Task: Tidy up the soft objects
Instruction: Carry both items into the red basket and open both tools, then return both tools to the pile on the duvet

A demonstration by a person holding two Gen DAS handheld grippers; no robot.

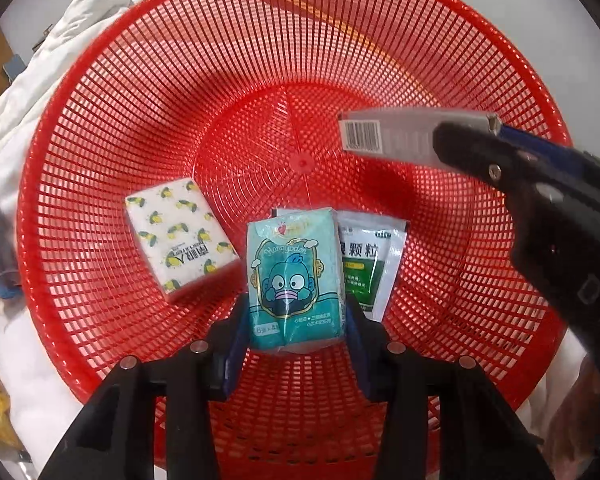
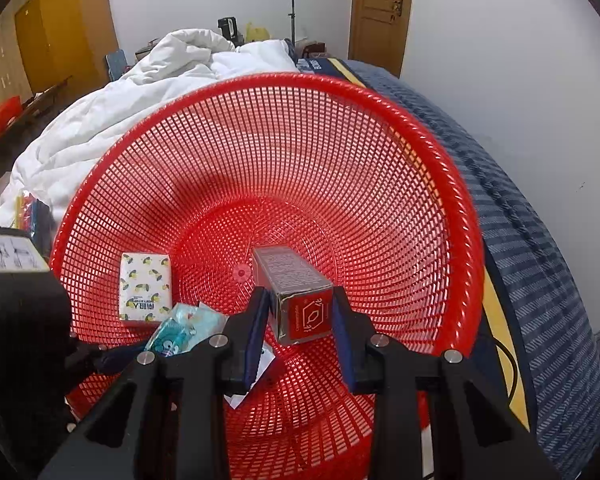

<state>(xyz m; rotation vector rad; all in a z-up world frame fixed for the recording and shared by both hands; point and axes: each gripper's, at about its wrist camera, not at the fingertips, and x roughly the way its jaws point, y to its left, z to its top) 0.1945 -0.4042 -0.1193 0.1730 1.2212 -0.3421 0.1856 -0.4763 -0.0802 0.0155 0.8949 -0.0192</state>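
A round red mesh basket (image 1: pixel 148 92) (image 2: pixel 380 148) fills both views. My left gripper (image 1: pixel 296 320) is shut on a teal cartoon tissue pack (image 1: pixel 296 276) inside the basket; the pack also shows in the right wrist view (image 2: pixel 180 330). A lemon-print tissue pack (image 1: pixel 180 236) (image 2: pixel 145 286) lies on the basket floor to the left. A green and white sachet (image 1: pixel 366 264) lies just behind the teal pack. My right gripper (image 2: pixel 302 312) is shut on a long silver and red carton (image 2: pixel 294 288), held over the basket; the carton shows in the left wrist view (image 1: pixel 392 136).
The basket rests on a bed with a crumpled white duvet (image 2: pixel 112 120) (image 1: pixel 28 92) to the left and a blue striped mattress edge (image 2: pixel 540 216) to the right. Wooden wardrobes (image 2: pixel 56 32) and a door (image 2: pixel 380 12) stand behind. Small items (image 2: pixel 28 208) lie left of the basket.
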